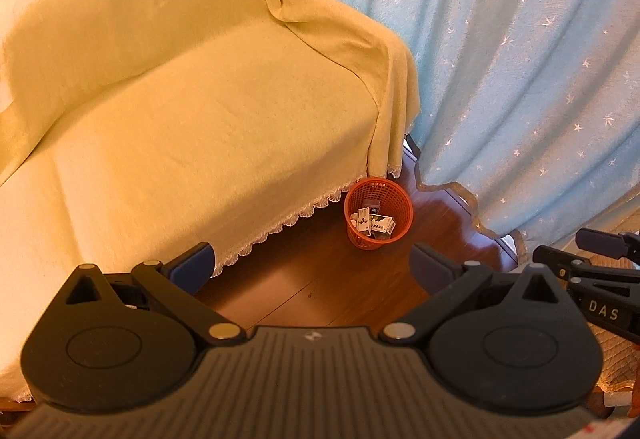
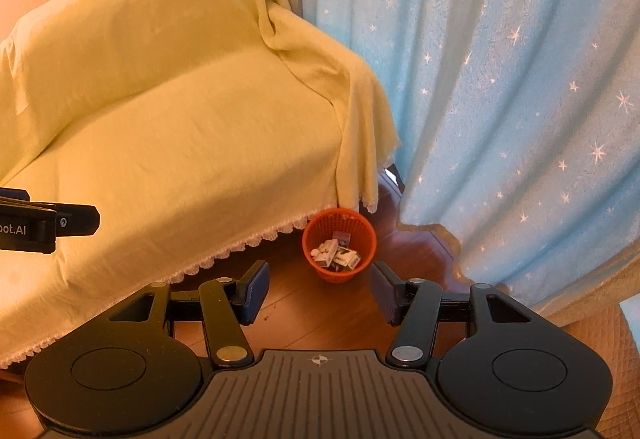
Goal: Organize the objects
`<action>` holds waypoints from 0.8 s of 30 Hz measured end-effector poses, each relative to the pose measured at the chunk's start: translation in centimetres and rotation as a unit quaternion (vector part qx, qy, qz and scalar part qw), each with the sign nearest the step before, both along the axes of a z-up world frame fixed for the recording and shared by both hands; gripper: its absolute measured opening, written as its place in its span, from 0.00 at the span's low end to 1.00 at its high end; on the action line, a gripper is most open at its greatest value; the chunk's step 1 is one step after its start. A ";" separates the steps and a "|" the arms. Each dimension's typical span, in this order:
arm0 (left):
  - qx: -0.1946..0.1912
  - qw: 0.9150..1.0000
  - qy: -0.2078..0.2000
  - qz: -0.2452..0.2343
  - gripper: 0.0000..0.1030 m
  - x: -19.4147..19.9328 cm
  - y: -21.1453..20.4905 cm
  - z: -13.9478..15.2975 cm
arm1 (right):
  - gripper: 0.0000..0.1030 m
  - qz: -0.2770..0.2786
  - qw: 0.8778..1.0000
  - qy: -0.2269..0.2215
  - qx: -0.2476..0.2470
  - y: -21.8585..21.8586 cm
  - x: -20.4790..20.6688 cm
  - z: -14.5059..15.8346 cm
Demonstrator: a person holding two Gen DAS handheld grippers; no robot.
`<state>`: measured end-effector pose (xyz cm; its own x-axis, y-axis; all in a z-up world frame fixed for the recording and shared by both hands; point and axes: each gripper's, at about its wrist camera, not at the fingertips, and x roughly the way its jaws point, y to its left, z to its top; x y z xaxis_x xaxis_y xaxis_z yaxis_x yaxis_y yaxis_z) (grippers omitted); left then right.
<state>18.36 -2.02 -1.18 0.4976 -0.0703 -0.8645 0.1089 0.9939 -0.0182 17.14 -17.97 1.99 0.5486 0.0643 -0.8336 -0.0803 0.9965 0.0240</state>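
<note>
Sitting beyond parted jaws: orange basket

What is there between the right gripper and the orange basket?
Only bare wooden floor, seen in the right wrist view. The open right gripper holds nothing, and the basket stands just beyond its fingers.

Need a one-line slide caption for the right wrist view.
Open right claw faces an orange basket of small boxes beside the draped sofa.
</note>
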 end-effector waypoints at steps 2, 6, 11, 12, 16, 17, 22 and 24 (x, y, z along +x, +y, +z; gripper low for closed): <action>0.000 1.000 0.000 -0.003 0.99 0.1 -0.2 0.0 | 0.51 0.000 1.000 0.000 -0.003 0.3 0.1 0.1; -0.001 1.000 0.000 -0.005 0.99 0.3 -0.2 0.1 | 0.51 -0.003 1.000 0.000 -0.004 0.2 0.2 0.3; 0.001 1.000 -0.001 -0.010 0.99 0.7 -0.1 0.1 | 0.51 -0.003 1.000 -0.001 -0.005 0.5 0.4 0.4; 0.001 1.000 -0.001 -0.011 0.99 0.8 -0.1 0.1 | 0.51 -0.003 1.000 -0.002 -0.006 0.5 0.4 0.4; 0.000 1.000 -0.002 -0.009 0.99 0.6 -0.3 0.2 | 0.51 -0.003 1.000 -0.003 -0.007 0.7 0.5 0.4; 0.000 1.000 -0.002 -0.008 0.99 0.6 -0.3 0.2 | 0.51 -0.003 1.000 -0.003 -0.006 0.7 0.5 0.4; 0.004 1.000 -0.001 -0.006 0.99 0.6 -0.5 0.1 | 0.51 -0.003 1.000 -0.002 -0.006 0.8 0.6 0.4; 0.004 1.000 0.000 -0.006 0.99 0.7 -0.5 0.1 | 0.51 -0.004 1.000 -0.002 -0.006 0.8 0.7 0.4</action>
